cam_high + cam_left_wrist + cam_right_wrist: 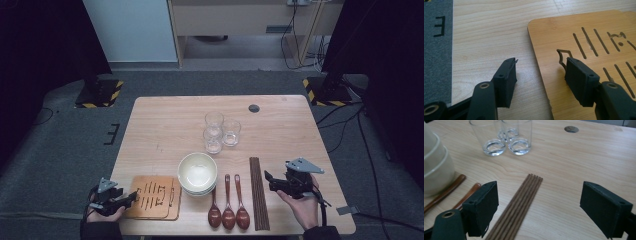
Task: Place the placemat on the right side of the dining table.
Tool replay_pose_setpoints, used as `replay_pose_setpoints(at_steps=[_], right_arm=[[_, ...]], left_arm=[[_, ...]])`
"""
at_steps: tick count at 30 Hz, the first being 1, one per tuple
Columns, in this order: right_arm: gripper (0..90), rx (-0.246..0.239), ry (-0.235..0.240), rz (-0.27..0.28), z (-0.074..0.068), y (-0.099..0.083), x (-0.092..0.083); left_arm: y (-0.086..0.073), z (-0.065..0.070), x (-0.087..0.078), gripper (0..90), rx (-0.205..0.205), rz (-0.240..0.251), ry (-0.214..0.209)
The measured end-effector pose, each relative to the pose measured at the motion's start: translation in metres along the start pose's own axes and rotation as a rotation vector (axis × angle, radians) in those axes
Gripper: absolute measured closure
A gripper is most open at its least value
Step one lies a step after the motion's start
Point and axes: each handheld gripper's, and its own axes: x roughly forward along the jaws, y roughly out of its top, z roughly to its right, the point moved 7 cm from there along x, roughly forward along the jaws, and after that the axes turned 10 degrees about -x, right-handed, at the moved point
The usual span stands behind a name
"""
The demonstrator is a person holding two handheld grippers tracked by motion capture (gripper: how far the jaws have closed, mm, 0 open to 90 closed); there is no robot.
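Left gripper (pixel 131 197) straddles the wooden trivets' (pixel 152 196) left edge, fingers parted and gripping nothing (positioned to pinch the top board), while right of the trivets the right gripper (pixel 268 181) hovers wide open beside the chopsticks (pixel 258 192) on the bench (pixel 170 120).

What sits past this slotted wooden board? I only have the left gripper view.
Observer: A stack of pale bowls stands right beside the board.
Operator: Where is the other tool?
Observer: The right tool is held open beside a row of chopsticks and points at them.
Operator: Anything else on the table?
Observer: Three wooden spoons lie between the bowls and the chopsticks, with three empty glasses behind them.
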Motion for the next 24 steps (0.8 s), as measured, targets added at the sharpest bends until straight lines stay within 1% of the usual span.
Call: replay_pose_setpoints(at_steps=[2, 7, 14, 19, 24], right_arm=[[14.8, 0.003, 0.008, 0.011, -0.006, 0.004, -0.001], [14.6, -0.014, 0.044, 0.044, -0.021, 0.015, -0.002], [14.6, -0.043, 0.093, 0.064, -0.045, 0.025, -0.004], [14.7, -0.052, 0.116, 0.067, -0.056, 0.029, -0.005], [14.6, -0.067, 0.122, 0.067, -0.061, 0.030, -0.004]], left_arm=[[0.000, 0.000, 0.000, 41.8, -0.002, -0.001, -0.002], [0.000, 0.000, 0.000, 43.1, -0.003, 0.001, -0.008], [-0.001, 0.000, 0.000, 43.9, -0.012, 0.008, -0.013], [-0.001, 0.000, 0.000, 44.9, -0.012, 0.009, -0.018], [0.000, 0.002, -0.001, 47.5, 0.005, 0.014, -0.009]])
